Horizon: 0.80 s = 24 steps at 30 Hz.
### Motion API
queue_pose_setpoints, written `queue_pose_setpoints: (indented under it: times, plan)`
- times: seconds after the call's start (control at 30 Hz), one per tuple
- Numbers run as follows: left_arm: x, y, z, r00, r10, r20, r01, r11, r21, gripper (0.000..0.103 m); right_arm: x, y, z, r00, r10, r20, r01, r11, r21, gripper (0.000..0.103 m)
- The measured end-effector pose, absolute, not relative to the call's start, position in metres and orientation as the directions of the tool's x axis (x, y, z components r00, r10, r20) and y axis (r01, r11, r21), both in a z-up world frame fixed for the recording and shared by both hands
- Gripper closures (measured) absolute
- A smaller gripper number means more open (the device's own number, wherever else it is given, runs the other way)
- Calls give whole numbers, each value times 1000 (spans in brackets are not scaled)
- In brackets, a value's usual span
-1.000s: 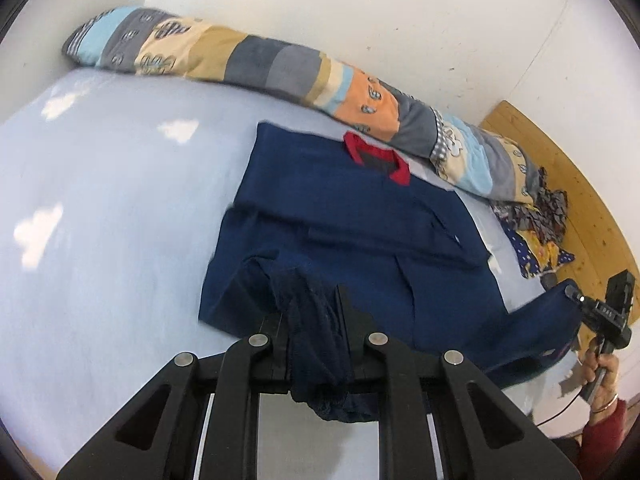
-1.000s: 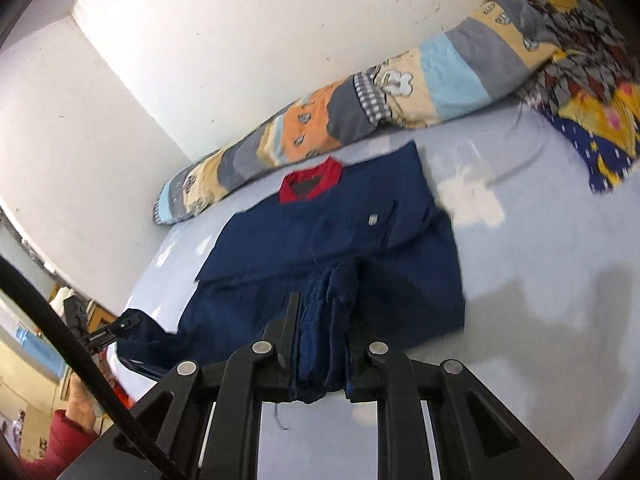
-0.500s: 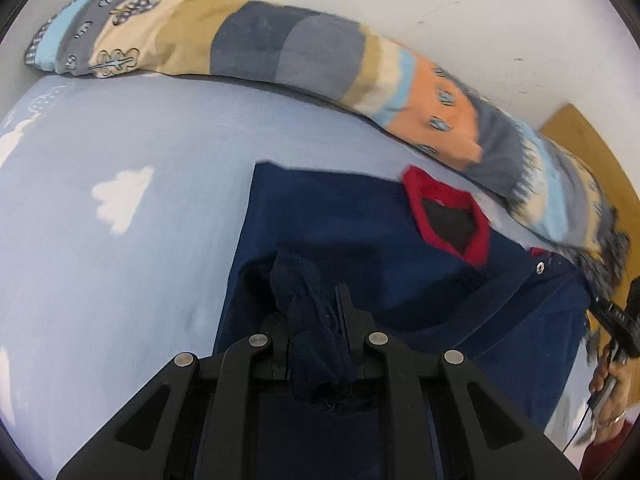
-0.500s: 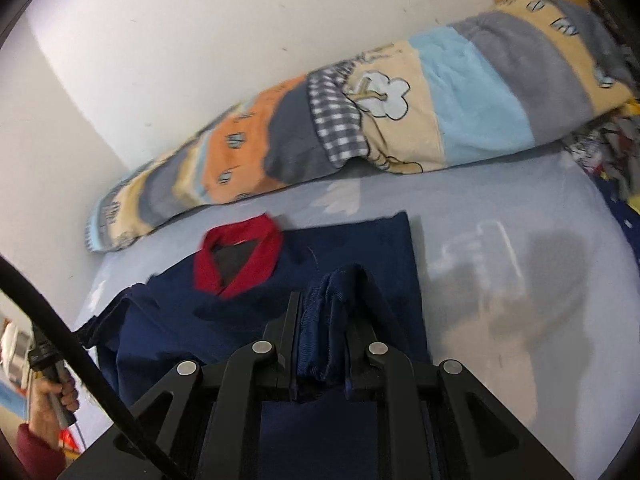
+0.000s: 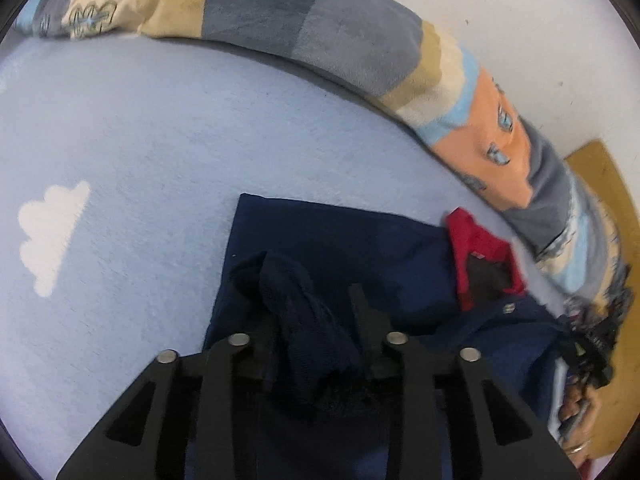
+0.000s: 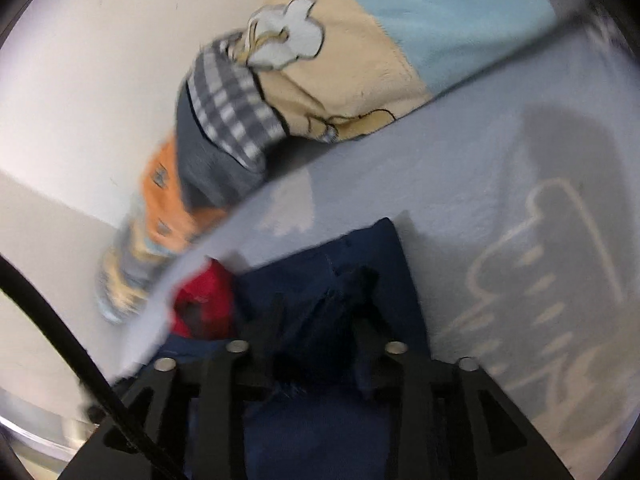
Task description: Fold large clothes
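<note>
A navy blue shirt [image 5: 344, 240] with a red collar [image 5: 472, 240] lies on the light blue bed sheet [image 5: 140, 140]. My left gripper [image 5: 312, 304] is shut on a bunched navy hem, held over the shirt's upper left part. My right gripper [image 6: 320, 312] is shut on another bunch of the same shirt [image 6: 360, 264], near its upper right corner; the red collar [image 6: 208, 296] shows to its left. The right gripper also appears at the right edge of the left wrist view [image 5: 588, 344], held by a hand.
A long patchwork pillow [image 5: 320, 32] lies along the white wall behind the shirt; it shows in the right wrist view too [image 6: 320, 64]. A wooden board [image 5: 600, 184] stands at the right. The sheet has white cloud prints [image 5: 52, 236].
Both grippers have carried the shirt's lower hem up towards the collar, folding the shirt over itself. The pillow and wall are much nearer now.
</note>
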State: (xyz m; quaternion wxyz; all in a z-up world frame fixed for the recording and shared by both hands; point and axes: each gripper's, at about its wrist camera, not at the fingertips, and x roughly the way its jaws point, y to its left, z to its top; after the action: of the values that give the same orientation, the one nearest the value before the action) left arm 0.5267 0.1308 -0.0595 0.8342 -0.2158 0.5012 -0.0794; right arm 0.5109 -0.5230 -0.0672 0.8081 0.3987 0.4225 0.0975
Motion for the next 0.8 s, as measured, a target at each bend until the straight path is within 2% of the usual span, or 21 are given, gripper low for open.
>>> queue_pose_setpoints:
  times: [0.03,0.17,0.3,0.37,0.47,0.5,0.57,0.63,0.67,0.7,0.8]
  plan:
    - [525,133,-57,490,-362,-793,-89,884,-459,64,509,-528,-66,629,519,-579,179,628,757,54]
    - [523,145,-46,510,-454,-731,-107,809,-577,43,495,-544,-51,672,589,-449,139,495,858,46]
    - [521,158,-35,535,-491,-688,-117,763,-636,42,480,-560,-29,734,546,-405,127,476,870,30]
    - [518,163,-31,548,-481,-684,-128,760,-637,41,474,-564,-19,754,511,-413,128,503,855,30]
    - [510,173,-26,601,-462,-652,-136,745,-653,16,474,-542,-2,728,487,-483,77,642,763,30]
    - [510,178,-26,613,-476,-631,-139,721,-679,16,474,-530,2,719,474,-509,53,693,719,30]
    - [508,187,-23,637,-426,-642,-171,734,-657,16,472,-508,3,696,466,-546,1,760,650,31]
    - [504,183,-17,647,-387,-658,-147,783,-605,16,477,-478,0,673,404,-620,-19,847,531,38]
    - [502,173,-14,642,-368,-672,-113,822,-558,16,481,-466,-4,663,387,-641,-42,874,485,42]
    - [501,162,-12,633,-342,-694,-78,864,-497,16,486,-455,-9,660,358,-661,-60,902,428,51]
    - [502,119,-9,619,-275,-736,79,954,-291,16,503,-434,-25,634,272,-724,-71,953,295,58]
